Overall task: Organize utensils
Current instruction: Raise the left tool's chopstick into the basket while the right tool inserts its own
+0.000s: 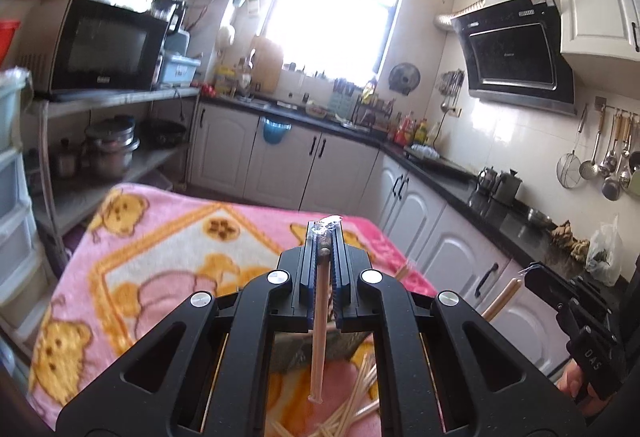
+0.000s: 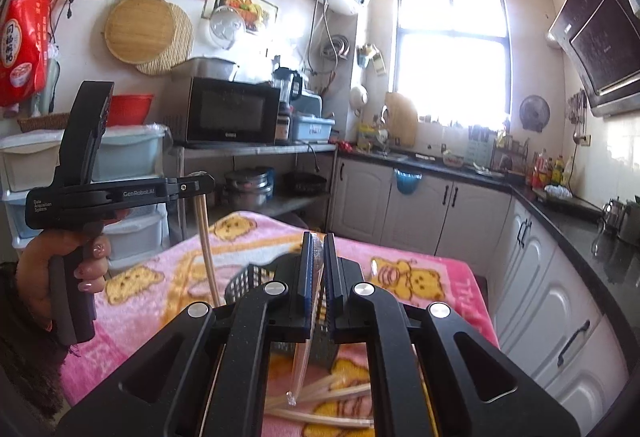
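Note:
My left gripper (image 1: 325, 233) is shut on a pair of wooden chopsticks (image 1: 319, 333) in a clear wrapper; they hang down from the jaws above the table. It also shows in the right wrist view (image 2: 200, 185) with the chopsticks (image 2: 208, 253) hanging below it. My right gripper (image 2: 319, 237) is shut on another wrapped chopstick pair (image 2: 304, 353) that points down. It shows at the right edge of the left wrist view (image 1: 524, 271), chopsticks (image 1: 502, 299) sticking out. A dark mesh utensil holder (image 2: 244, 279) stands on the table under both grippers. Several loose chopsticks (image 1: 356, 401) lie beside it.
The table carries a pink bear-print blanket (image 1: 160, 245). A shelf with a microwave (image 1: 104, 45) and pots stands left. White cabinets under a black counter (image 1: 460, 177) run along the back and right. Plastic drawers (image 2: 132, 197) stand at the far left.

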A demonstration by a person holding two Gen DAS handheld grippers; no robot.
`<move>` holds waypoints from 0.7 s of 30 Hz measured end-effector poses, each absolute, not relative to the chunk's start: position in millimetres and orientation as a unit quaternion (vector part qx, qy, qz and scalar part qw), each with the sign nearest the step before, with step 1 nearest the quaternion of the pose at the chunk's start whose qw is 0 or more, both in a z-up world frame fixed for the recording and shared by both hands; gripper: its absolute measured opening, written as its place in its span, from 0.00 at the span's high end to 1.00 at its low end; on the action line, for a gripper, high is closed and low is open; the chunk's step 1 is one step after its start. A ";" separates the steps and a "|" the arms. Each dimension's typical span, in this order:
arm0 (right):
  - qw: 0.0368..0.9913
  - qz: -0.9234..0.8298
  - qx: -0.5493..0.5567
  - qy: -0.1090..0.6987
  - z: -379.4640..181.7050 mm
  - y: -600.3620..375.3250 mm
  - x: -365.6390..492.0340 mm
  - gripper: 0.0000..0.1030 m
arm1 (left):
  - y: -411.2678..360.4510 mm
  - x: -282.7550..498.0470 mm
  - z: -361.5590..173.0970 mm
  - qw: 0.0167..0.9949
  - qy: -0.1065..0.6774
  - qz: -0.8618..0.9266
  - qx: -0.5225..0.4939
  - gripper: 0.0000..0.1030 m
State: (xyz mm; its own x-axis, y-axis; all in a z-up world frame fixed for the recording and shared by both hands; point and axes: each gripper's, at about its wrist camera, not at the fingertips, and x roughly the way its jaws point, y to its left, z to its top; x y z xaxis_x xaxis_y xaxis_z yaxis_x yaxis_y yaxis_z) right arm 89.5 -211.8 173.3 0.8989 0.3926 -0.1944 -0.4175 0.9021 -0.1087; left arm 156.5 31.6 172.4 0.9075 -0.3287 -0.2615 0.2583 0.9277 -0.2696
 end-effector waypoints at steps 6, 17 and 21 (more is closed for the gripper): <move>0.973 0.214 -0.066 0.061 195.5 -209.5 96.6 0.95 | 34.3 161.8 197.1 0.975 0.122 -0.148 -0.112 0.97; 0.974 0.216 -0.061 0.017 240.9 -197.7 114.7 0.95 | 33.7 174.9 229.9 0.983 0.084 -0.132 -0.099 0.97; 0.975 0.215 -0.062 0.005 256.9 -191.7 124.1 0.95 | 31.8 185.2 232.1 0.985 0.074 -0.127 -0.093 0.97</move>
State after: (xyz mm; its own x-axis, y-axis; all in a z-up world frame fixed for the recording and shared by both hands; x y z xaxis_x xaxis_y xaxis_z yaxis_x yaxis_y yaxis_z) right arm 124.1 -191.7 256.9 0.9078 0.4179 -0.0359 -0.4190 0.9001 -0.1195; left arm 185.2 31.8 232.1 0.9566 -0.2647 -0.1216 0.2371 0.9501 -0.2029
